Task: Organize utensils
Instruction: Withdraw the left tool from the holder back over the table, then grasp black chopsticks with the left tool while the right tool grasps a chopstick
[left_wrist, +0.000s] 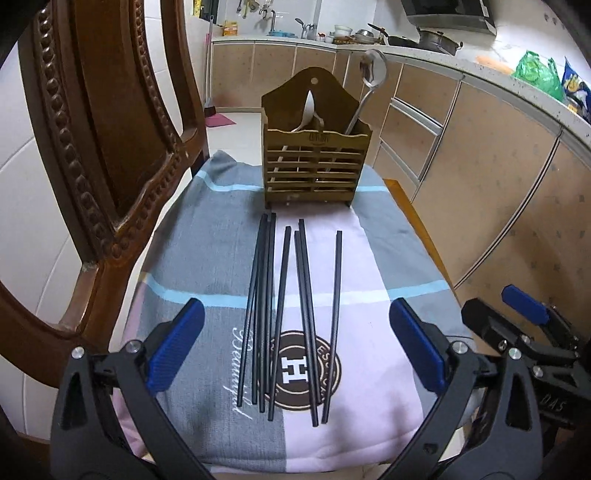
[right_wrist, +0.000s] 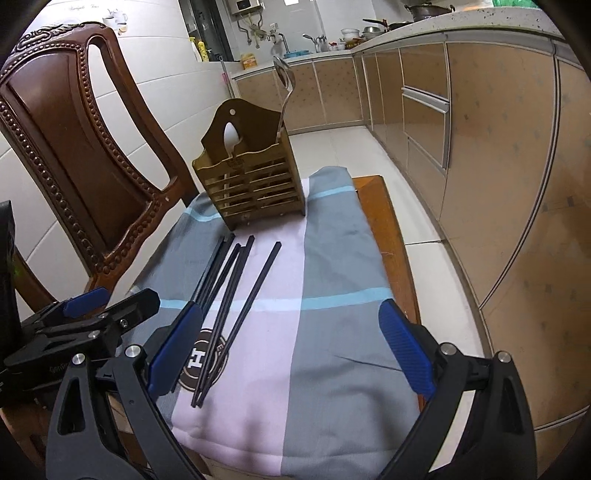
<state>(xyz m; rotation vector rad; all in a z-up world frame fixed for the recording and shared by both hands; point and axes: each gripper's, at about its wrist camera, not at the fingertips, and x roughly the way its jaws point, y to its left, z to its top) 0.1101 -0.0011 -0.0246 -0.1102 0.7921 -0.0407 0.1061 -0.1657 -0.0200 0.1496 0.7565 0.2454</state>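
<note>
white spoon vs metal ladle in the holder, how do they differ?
The white spoon is short, opaque white, and barely clears the wooden utensil holder; the metal ladle is shiny steel and rises well above it. The spoon sits in the left compartment, the ladle in the right. Both stand bowl-up, leaning.

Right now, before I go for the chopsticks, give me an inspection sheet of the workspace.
Surface: checked cloth laid over a wooden top.
Job's things: black chopsticks lying loose on the cloth in front of the slatted wooden utensil holder; the holder already contains a white spoon and a metal ladle.
Clutter: nothing seen on the cloth.
Grippers: left hand-held gripper open and empty; right hand-held gripper open and empty.
Cables: nothing seen.
Surroundings: carved wooden chair behind the cloth, kitchen cabinets alongside.
</note>
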